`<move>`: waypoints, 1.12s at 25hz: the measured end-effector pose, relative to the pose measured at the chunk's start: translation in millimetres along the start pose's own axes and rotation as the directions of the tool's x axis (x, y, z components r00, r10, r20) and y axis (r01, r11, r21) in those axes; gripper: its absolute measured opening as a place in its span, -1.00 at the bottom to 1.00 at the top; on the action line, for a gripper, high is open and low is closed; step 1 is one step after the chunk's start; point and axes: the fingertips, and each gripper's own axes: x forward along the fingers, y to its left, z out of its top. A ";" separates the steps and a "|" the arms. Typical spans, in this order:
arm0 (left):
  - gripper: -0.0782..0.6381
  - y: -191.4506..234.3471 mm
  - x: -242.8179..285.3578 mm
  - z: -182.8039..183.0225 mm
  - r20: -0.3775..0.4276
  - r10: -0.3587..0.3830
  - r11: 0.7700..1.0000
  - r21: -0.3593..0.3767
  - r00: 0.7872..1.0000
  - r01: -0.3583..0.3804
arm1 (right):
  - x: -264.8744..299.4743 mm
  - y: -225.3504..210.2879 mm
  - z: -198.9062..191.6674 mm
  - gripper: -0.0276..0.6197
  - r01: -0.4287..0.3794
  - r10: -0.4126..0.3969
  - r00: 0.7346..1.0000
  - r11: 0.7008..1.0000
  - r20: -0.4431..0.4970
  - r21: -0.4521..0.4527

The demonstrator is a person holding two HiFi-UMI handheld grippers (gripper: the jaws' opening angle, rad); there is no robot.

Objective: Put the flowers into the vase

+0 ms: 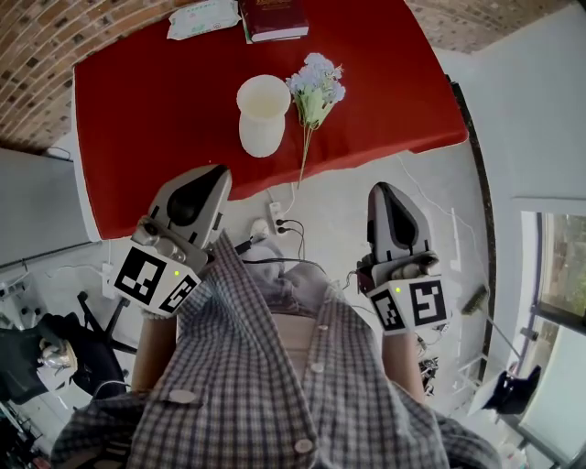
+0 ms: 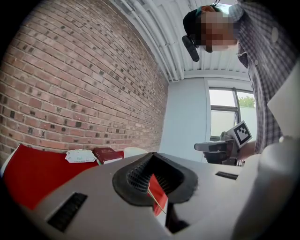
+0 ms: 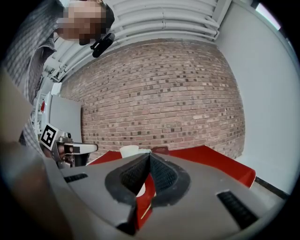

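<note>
Ahead, a red-clothed table (image 1: 137, 110) before a brick wall (image 2: 70, 84) bears an upright white vase (image 1: 263, 114), the pale blue flowers (image 1: 316, 87) lying flat just right of it (stem toward the near edge), while left gripper (image 1: 216, 176) and right gripper (image 1: 383, 192) hover short of the table, jaws together on nothing.

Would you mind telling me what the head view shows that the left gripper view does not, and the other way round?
Only the head view: the flowers lying on the red table right of the white vase, with the stem end past the table's edge, and cables on the floor. Only the left gripper view: the ceiling, and the left tongs up close, jaws shut with nothing between them. Both: the table, the vase, the red book, the white packet and the right tongs.
</note>
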 end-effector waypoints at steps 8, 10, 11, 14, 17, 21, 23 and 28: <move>-0.77 28.8 7.0 0.0 0.013 -0.016 1.000 -0.023 1.000 0.017 | 17.7 4.3 0.0 -0.90 0.041 -0.041 0.999 0.999 -0.025 -0.008; -0.77 33.3 5.4 0.0 0.018 -0.013 0.999 -0.029 1.000 0.014 | 21.0 5.9 1.4 -0.90 0.042 -0.042 0.999 0.999 -0.025 -0.016; -0.77 36.0 4.2 0.8 0.022 -0.010 1.000 -0.029 1.000 0.011 | 23.2 7.1 2.6 -0.90 0.040 -0.041 0.999 0.999 -0.024 -0.021; -0.77 44.5 -2.0 4.5 0.034 0.008 1.000 -0.029 0.999 -0.007 | 32.3 12.3 5.4 -0.90 0.027 -0.028 0.999 0.999 -0.024 -0.032; -0.77 52.5 -9.4 7.5 0.042 0.026 0.999 -0.035 0.999 -0.024 | 41.9 20.2 6.3 -0.90 0.005 -0.006 1.000 0.999 -0.031 -0.039; -0.77 59.9 -13.2 7.6 0.042 0.048 0.998 -0.037 0.998 -0.047 | 47.8 25.5 5.3 -0.90 -0.014 0.012 0.999 0.999 -0.041 -0.048; -0.77 60.1 -12.1 7.3 0.044 0.060 0.998 -0.034 0.997 -0.059 | 49.8 22.7 4.1 -0.90 -0.021 0.018 0.999 0.999 -0.046 -0.048; -0.77 58.9 -8.3 6.0 0.029 0.080 0.997 -0.008 0.996 -0.080 | 62.0 18.2 6.2 -0.90 -0.049 0.047 0.998 0.998 -0.043 -0.040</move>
